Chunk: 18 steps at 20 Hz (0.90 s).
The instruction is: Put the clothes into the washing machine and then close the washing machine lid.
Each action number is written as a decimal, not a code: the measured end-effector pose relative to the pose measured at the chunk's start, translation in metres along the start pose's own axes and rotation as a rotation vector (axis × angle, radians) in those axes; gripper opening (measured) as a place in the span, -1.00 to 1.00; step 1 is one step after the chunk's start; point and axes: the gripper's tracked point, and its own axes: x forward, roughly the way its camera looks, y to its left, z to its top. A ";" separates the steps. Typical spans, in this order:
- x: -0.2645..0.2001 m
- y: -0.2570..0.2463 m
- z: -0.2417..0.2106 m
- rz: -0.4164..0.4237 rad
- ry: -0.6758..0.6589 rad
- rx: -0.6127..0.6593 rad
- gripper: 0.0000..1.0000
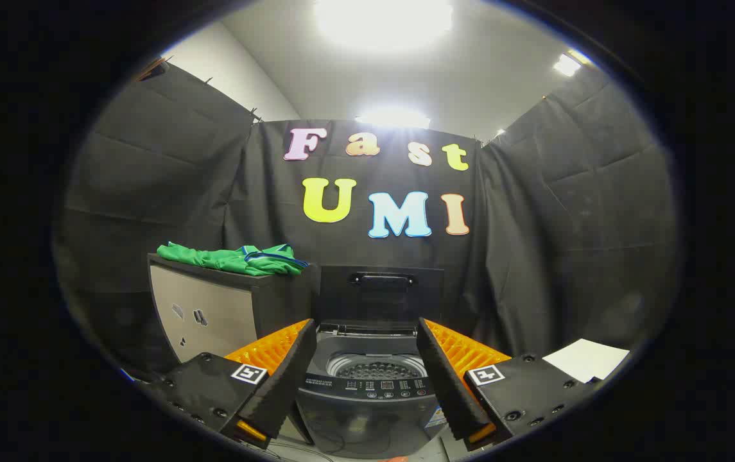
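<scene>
The shirt (pixel 239 258), left of centre, is soft, creased cloth with a slight sheen. The cabinet (pixel 213 314) under it has a matt panel. The washer (pixel 373 398), low centre, is glossy plastic, its drum (pixel 377 369) perforated shiny metal, its raised lid (pixel 380 295) smooth. The sheet (pixel 588 359), lower right, looks like matt paper. The gripper (pixel 367 337) fingers, spread apart, hold nothing.

Washing machine (pixel 367 398) flanks hidden behind fingers (pixel 290 372); control panel (pixel 385 386) markings illegible.
</scene>
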 end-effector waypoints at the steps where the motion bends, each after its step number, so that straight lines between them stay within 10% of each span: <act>1: 0.000 0.000 0.000 0.000 0.000 0.000 0.95; 18: 0.008 -0.003 0.006 0.009 -0.005 -0.014 0.95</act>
